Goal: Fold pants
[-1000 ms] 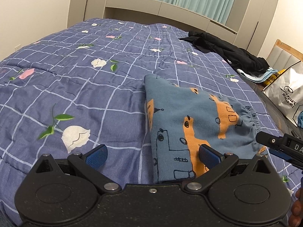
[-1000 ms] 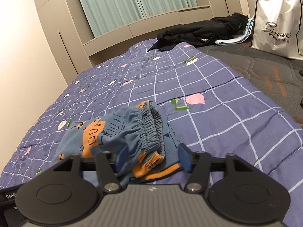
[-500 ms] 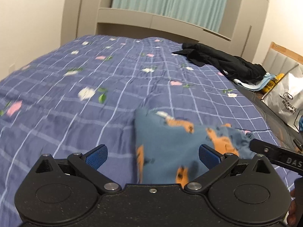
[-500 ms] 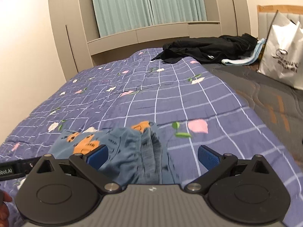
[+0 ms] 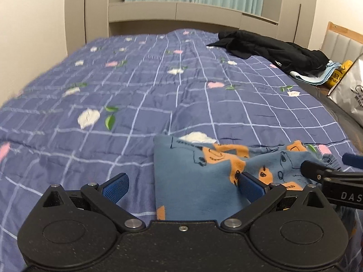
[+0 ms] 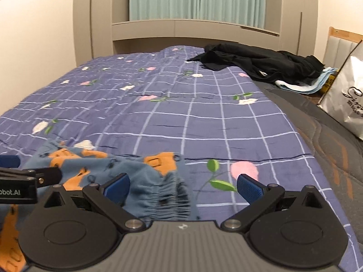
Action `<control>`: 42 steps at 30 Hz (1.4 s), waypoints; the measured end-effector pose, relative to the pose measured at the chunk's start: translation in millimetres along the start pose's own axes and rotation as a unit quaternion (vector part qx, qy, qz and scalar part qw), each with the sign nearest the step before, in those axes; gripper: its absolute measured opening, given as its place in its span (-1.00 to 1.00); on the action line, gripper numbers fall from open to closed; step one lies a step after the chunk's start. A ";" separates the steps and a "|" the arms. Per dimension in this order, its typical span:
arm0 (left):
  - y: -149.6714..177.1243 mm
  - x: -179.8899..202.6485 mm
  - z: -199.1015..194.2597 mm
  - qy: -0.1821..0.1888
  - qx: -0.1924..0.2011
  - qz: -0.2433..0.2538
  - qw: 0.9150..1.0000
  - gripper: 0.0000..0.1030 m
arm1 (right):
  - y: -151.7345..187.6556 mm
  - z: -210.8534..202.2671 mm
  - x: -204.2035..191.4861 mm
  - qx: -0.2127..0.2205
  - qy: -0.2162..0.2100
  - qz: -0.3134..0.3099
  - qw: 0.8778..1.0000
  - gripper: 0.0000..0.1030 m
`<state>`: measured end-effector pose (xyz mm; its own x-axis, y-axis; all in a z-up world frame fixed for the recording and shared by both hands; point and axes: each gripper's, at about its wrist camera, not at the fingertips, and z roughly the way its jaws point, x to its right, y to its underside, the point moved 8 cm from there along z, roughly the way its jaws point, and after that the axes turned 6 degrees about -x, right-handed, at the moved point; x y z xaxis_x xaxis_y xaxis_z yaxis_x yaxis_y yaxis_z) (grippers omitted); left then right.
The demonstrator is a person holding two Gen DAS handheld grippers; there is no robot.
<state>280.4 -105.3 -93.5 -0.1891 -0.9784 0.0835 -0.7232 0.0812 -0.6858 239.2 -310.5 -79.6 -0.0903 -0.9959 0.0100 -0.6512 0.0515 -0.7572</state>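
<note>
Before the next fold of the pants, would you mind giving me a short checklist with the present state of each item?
1. Left claw open and holding nothing: ok.
2. Right claw open and holding nothing: ok.
3. Pants lying on the quilt, within both views: ok.
4. Pants flat and smooth: not ok; the elastic waistband is bunched and the cloth is rumpled.
5. Black jacket and white bag away from the pants: ok.
6. Edges of the folded layers lined up: cannot tell.
</note>
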 end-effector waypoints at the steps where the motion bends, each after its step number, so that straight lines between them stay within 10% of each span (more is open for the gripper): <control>1: 0.2 -1.7 2.2 0.004 -0.003 -0.007 1.000 0.99 | 0.1 2.4 2.6 -0.002 -0.001 0.003 1.000 1.00; 42: 41.5 -16.0 -35.8 -0.001 0.028 -0.039 0.999 0.99 | 43.6 -32.8 -14.1 0.004 -0.026 -0.001 1.000 1.00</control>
<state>229.7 -79.5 -97.4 -0.1327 -0.9818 0.1359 -0.6970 -0.0051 -0.7171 187.4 -291.7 -91.3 -0.0498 -0.9985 -0.0227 -0.6446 0.0494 -0.7629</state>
